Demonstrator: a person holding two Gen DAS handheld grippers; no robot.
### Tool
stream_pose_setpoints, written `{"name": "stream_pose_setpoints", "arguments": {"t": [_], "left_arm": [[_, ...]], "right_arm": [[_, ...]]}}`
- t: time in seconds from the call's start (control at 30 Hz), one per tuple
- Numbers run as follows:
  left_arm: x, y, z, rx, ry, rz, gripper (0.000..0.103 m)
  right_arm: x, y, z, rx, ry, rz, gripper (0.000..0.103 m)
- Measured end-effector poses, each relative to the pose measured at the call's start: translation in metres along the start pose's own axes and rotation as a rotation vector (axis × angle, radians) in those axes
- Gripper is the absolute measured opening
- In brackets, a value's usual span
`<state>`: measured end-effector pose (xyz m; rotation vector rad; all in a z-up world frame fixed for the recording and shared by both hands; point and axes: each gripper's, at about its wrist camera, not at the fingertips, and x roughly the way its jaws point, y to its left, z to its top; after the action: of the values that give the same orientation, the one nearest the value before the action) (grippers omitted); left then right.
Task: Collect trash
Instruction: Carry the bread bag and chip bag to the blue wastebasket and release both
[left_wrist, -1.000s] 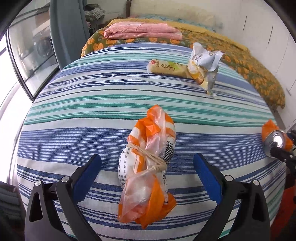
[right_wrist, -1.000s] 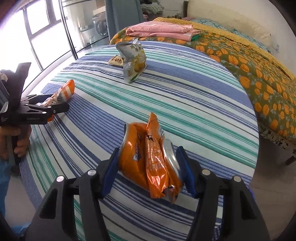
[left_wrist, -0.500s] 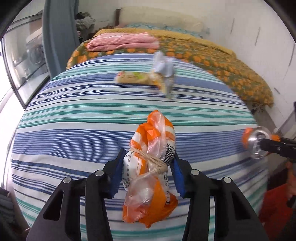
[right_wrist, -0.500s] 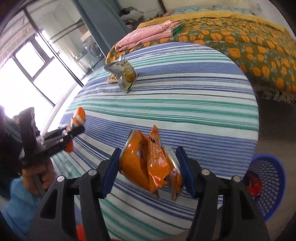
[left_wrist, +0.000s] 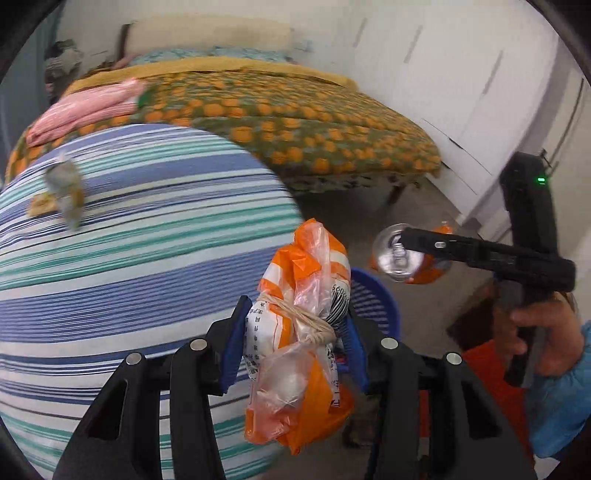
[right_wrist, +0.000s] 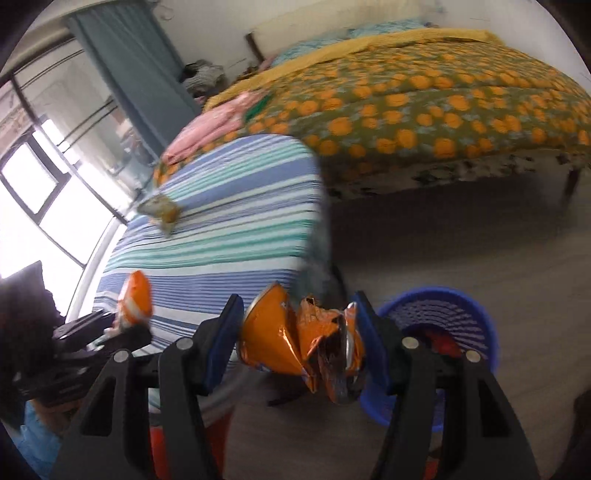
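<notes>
Now, through my left wrist view, my left gripper (left_wrist: 293, 345) is clamped on the tied orange-and-white bag (left_wrist: 301, 332), carried just over the near rim of the blue basket (left_wrist: 373, 295). Through my right wrist view, my right gripper (right_wrist: 297, 341) pinches the crushed orange can (right_wrist: 301, 338), just beside that basket (right_wrist: 439, 314). Both loads seem mid-carry; next I must centre each above the basket and release.

Closed on tied orange bag (left_wrist: 301, 332); bag and crushed can (right_wrist: 299, 339) lifted off striped bed (left_wrist: 129, 240), carried beside blue basket (right_wrist: 461, 306).
</notes>
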<state>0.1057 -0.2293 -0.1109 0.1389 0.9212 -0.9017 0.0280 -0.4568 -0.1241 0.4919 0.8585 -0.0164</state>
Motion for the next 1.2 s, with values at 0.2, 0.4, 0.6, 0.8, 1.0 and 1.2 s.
{"name": "stream_pose_setpoints", "arguments": {"t": [0.2, 0.4, 0.6, 0.8, 1.0, 1.2], "left_arm": [[0.069, -0.07, 0.001, 0.058, 0.089, -0.054, 0.047], [0.143, -0.087, -0.005, 0.042, 0.177, -0.042, 0.047], [0.177, -0.093, -0.006, 0.063, 0.199, 0.003, 0.047], [0.192, -0.099, -0.008, 0.079, 0.202, 0.041, 0.047], [0.203, -0.107, -0.009, 0.112, 0.199, 0.071, 0.047], [0.217, -0.114, -0.007, 0.142, 0.199, 0.087, 0.047]], "right_arm": [[0.007, -0.073, -0.016, 0.099, 0.019, -0.11, 0.06], [0.022, -0.125, -0.026, 0.196, 0.027, -0.143, 0.06], [0.031, -0.149, -0.032, 0.227, 0.037, -0.148, 0.06], [0.037, -0.16, -0.034, 0.252, 0.053, -0.133, 0.06], [0.045, -0.167, -0.034, 0.266, 0.072, -0.135, 0.06], [0.052, -0.177, -0.035, 0.309, 0.087, -0.126, 0.062]]}}
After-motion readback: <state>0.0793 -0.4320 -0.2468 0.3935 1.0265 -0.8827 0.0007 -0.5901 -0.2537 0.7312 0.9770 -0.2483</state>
